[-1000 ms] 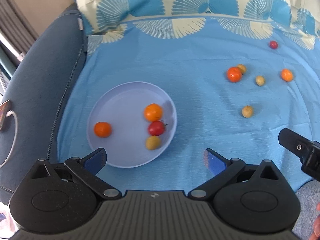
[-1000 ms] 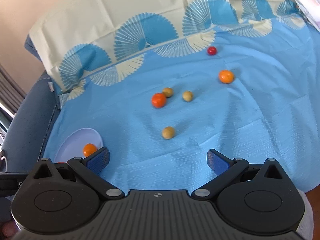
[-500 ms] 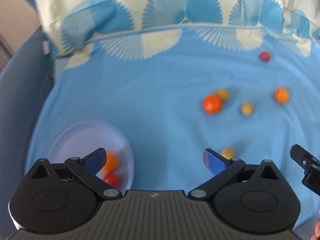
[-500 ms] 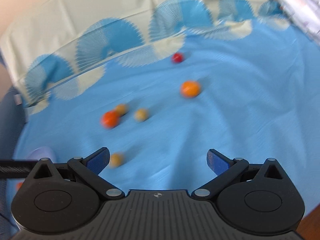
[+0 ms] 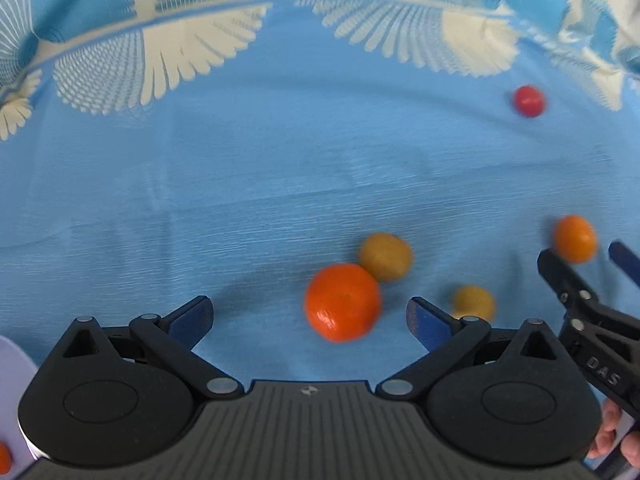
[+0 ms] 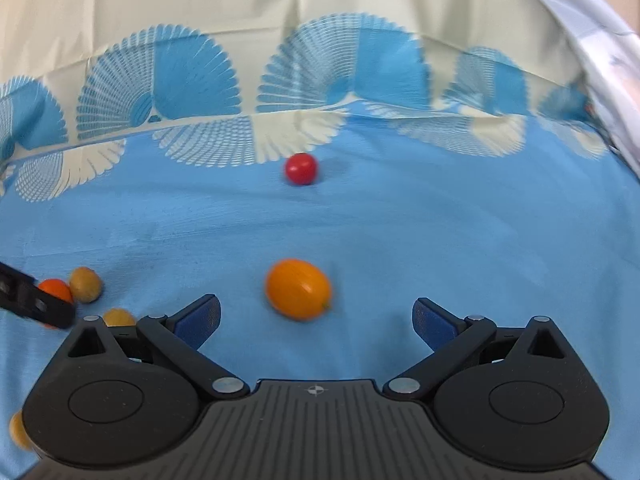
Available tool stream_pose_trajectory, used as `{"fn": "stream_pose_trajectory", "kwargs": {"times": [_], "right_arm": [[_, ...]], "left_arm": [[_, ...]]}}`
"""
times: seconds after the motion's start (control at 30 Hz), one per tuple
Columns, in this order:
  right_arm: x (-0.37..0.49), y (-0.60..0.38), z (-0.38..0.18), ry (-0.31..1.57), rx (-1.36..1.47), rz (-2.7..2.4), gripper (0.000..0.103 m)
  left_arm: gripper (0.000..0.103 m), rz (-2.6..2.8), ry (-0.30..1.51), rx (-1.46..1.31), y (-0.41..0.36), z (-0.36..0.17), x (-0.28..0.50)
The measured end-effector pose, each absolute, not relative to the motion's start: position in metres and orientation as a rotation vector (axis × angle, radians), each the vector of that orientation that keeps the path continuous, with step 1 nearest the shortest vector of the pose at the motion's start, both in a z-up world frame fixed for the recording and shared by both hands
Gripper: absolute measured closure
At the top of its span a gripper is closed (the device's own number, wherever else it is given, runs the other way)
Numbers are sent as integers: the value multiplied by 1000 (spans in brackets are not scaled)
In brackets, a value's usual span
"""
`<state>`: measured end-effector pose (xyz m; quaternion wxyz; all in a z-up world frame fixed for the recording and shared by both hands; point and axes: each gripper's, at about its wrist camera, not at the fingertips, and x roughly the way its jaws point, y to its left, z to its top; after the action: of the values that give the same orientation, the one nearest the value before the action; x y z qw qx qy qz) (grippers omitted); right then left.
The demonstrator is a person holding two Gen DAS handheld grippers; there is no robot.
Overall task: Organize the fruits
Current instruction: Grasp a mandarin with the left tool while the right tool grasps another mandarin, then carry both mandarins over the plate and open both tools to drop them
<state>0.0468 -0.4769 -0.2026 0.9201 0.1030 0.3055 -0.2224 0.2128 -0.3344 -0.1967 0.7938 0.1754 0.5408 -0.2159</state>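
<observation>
My left gripper (image 5: pixel 310 314) is open, and a round orange fruit (image 5: pixel 342 302) lies on the blue cloth between its fingertips, nearer the right one. A yellow-brown fruit (image 5: pixel 385 257) touches it from behind, and a smaller yellow one (image 5: pixel 474 302) sits beyond the right finger. My right gripper (image 6: pixel 316 318) is open around an oval orange fruit (image 6: pixel 299 289), which also shows in the left wrist view (image 5: pixel 575 239) between the right gripper's fingers (image 5: pixel 560 274). A red fruit (image 6: pixel 301 168) lies farther back. The pale plate (image 5: pixel 16 364) peeks in at the lower left.
The blue cloth (image 6: pixel 400 232) with its cream fan-patterned border rises at the back. A shiny grey fabric (image 6: pixel 592 52) hangs at the right edge. A hand (image 5: pixel 614 436) holds the right gripper. A yellow fruit (image 6: pixel 18 428) lies low at the left.
Both grippers have moved forward and down toward the loose fruits, which now look much larger. The plate has slid almost out of the left wrist view. Both jaws stay open.
</observation>
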Motion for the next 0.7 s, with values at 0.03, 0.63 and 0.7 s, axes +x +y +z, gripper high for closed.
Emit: {"fn": "stream_pose_trajectory", "kwargs": {"times": [0.03,0.63,0.7], "right_arm": [[52,-476,-205,628,198,-439,5],[10,-471,-173,573,278,-545,63],[-7,-457,-156,546,296,-532,63]], "left_arm": [[0,-471,1164,359,-334,-200,215],[64,-551,1100,263,-290,-129,178],[64,-547,1085,258,-276,-112,162]]}}
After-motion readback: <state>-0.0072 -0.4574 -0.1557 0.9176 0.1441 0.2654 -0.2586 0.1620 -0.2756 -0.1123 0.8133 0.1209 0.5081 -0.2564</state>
